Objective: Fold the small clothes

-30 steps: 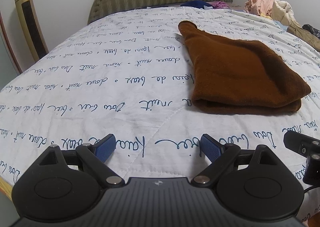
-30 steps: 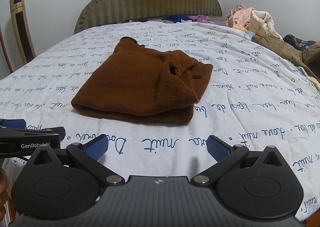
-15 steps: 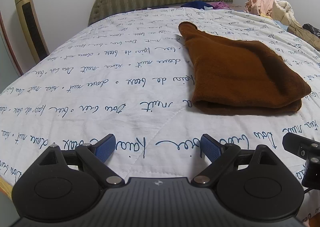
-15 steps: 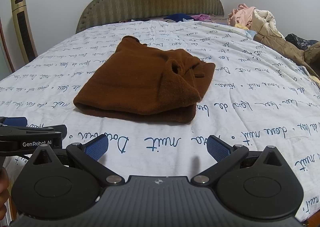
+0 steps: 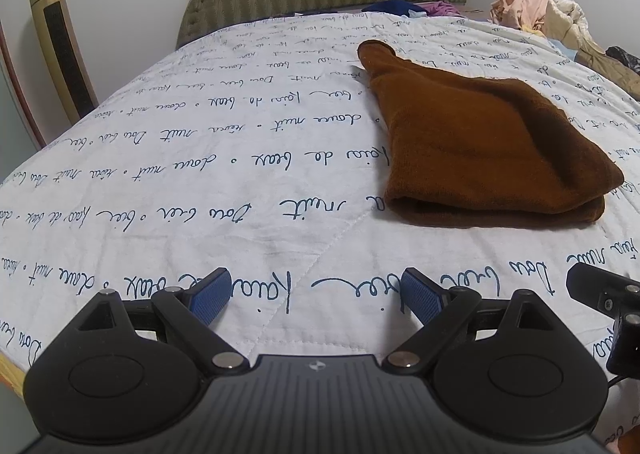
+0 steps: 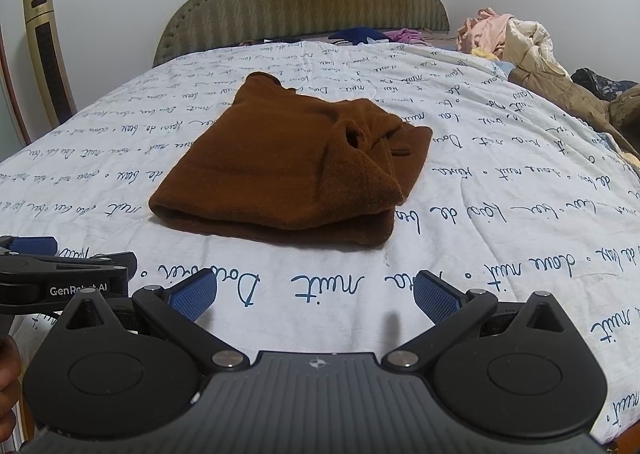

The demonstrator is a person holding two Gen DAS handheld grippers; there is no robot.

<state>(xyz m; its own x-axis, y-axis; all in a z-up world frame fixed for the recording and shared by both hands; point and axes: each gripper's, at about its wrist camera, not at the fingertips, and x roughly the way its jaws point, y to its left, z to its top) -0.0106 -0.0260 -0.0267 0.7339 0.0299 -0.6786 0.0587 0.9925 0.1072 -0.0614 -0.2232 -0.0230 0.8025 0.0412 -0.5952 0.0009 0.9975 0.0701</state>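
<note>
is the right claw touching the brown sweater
Apart. In the right wrist view, the right claw is open, and a strip of printed bedspread shows between its fingertips and the near edge of the folded brown sweater.

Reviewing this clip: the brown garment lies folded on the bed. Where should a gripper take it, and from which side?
Probably the near right corner of the brown garment, where stacked layers end in open edges a finger could slip under. The near left edge is a rounded fold, harder to pinch. The right gripper, open, already faces that side from the foot of the quilt.
</note>
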